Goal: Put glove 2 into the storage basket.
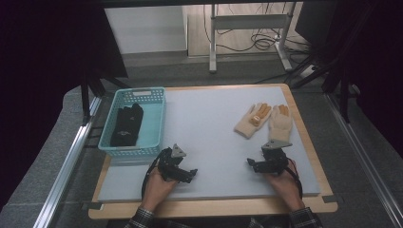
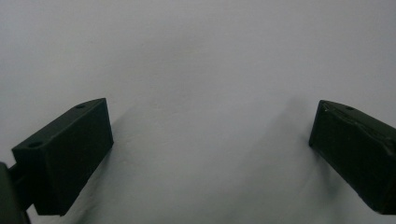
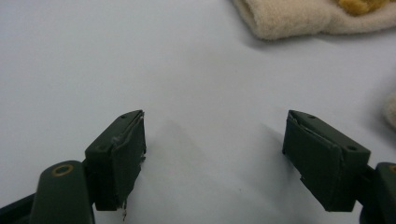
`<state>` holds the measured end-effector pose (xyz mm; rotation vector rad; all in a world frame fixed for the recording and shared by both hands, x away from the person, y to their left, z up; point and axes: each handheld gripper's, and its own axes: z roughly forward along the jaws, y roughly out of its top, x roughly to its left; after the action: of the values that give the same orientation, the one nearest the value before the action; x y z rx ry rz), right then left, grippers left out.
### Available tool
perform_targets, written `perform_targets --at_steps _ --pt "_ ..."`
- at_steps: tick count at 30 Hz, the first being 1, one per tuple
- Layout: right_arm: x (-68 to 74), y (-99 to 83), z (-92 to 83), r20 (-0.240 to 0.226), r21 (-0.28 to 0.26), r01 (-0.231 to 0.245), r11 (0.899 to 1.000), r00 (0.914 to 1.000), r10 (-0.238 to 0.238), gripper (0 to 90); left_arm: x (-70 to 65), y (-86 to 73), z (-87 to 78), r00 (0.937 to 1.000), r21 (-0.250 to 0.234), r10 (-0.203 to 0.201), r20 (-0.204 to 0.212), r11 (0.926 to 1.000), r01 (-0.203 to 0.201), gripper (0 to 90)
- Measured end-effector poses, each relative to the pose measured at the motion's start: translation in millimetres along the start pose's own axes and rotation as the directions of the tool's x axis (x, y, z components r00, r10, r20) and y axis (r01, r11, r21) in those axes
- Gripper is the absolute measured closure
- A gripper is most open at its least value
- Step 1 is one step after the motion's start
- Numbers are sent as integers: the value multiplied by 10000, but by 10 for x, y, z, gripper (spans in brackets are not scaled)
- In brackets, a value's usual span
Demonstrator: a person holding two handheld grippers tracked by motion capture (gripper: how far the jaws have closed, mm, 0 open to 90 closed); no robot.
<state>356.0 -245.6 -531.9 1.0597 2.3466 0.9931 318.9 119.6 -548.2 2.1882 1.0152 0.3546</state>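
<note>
Your left claw [image 1: 189, 175] sits low over the near-left part of the grey tabletop [image 1: 209, 128], just beside the near right corner of the teal basket [image 1: 156, 124]; in the left gripper view its two black jaws stand wide apart with nothing but bare grey surface between them, so it is released and holds nothing. Your right claw [image 1: 252, 164] sits over the near-right part of the tabletop, also released: in the right gripper view the jaws gape with bare surface between them. The cream gloves, two in number, lie flat on the right half of the tabletop beyond your right claw. The left cream glove [image 1: 252, 119] lies slanted, cuff toward you and fingers away, with orange-tan fingertips; in the right gripper view its cuff [image 3: 299, 18] shows at the top edge, apart from the jaws. The right cream glove [image 1: 280, 123] lies just beside it, cuff nearest the grey plate on your right claw, near it in the high view; whether they touch you cannot tell. A sliver of cream at the right edge of the right gripper view is likely this glove. The teal basket stands at the left edge of the tabletop and contains one pair of black gloves [image 1: 126, 126], lying lengthwise along its left side.
</note>
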Motion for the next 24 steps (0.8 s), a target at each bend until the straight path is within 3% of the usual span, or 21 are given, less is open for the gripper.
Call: perform_targets --at_steps 6,14,20,24 --pt "-5 1 -3 -33 -5 -23 10000 10000 23 216 2 -4 0 10000 -18 3 18 10000 -3 0" --pt "-56 6 -35 -247 -110 -478 9988 9986 475 288 2 -6 0 10000 -32 2 17 10000 -2 0" --pt "-185 96 -210 74 -693 -355 9970 9993 361 364 2 -6 -1 10000 -38 -6 12 10000 6 0" --pt "-359 193 -296 299 -828 -435 9956 9985 461 388 2 -7 -1 10000 -39 -11 10 10000 11 0"
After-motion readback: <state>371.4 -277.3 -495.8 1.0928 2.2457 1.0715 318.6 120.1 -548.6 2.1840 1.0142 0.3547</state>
